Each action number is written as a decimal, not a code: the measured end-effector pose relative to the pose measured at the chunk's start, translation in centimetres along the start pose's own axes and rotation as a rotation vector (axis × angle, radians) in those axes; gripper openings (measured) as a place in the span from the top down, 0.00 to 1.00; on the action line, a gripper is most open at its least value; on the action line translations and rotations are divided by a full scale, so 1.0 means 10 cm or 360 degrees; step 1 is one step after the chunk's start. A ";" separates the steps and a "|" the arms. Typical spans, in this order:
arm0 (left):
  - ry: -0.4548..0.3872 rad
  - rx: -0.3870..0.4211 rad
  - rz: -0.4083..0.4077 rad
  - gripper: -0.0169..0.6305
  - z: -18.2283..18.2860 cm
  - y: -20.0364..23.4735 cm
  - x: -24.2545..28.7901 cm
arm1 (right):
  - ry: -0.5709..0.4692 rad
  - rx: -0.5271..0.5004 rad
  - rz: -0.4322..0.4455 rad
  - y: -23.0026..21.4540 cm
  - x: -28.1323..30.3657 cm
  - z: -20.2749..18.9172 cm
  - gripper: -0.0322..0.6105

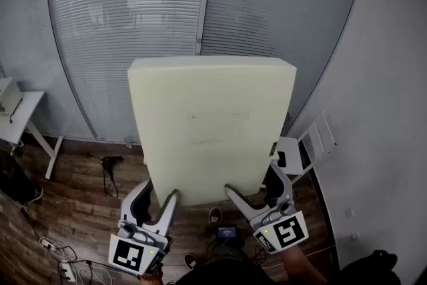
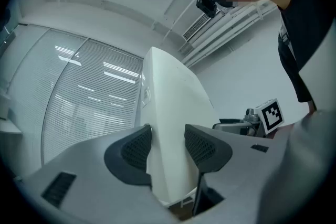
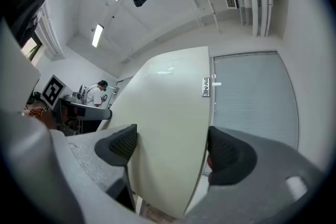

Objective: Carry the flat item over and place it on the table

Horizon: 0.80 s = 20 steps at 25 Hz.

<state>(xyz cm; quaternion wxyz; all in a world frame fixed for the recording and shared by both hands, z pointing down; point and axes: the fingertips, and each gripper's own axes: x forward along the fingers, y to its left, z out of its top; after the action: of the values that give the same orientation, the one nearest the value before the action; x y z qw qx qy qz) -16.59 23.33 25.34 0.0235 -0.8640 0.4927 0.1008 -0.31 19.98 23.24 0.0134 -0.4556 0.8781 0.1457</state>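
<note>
A thick, pale yellow foam slab (image 1: pixel 210 123) is held upright in front of me, clear of the wooden floor. My left gripper (image 1: pixel 157 198) is shut on its lower left corner. My right gripper (image 1: pixel 256 186) is shut on its lower right corner. In the left gripper view the slab (image 2: pixel 170 107) runs edge-on between the two dark pads (image 2: pixel 137 148), which press on both faces around the left gripper (image 2: pixel 167 147). In the right gripper view the slab (image 3: pixel 168 113) fills the gap of the right gripper (image 3: pixel 170 147), with both pads (image 3: pixel 123 145) against it.
Glass walls with closed blinds (image 1: pixel 133 23) stand behind the slab. A white desk (image 1: pixel 17 117) is at the far left, a white rack (image 1: pixel 313 143) at the right by the grey wall. Cables and a small tool (image 1: pixel 110 162) lie on the floor. A person (image 3: pixel 97 94) stands far off.
</note>
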 end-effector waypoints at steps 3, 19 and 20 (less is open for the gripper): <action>-0.0012 -0.0004 -0.0017 0.66 -0.01 0.00 0.00 | -0.0038 -0.0020 -0.0003 0.00 -0.02 0.04 0.30; -0.0047 0.0014 -0.0018 0.66 0.01 0.00 0.05 | -0.0070 0.0003 0.0036 -0.04 -0.03 0.02 0.30; -0.0016 -0.0004 -0.0016 0.66 -0.03 0.00 0.04 | -0.0070 0.0008 0.0034 -0.04 -0.03 0.01 0.30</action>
<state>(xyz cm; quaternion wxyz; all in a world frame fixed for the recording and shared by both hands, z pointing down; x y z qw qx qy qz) -16.29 22.96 25.59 0.0254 -0.8661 0.4880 0.1055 0.16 20.05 23.07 0.0323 -0.4428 0.8827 0.1537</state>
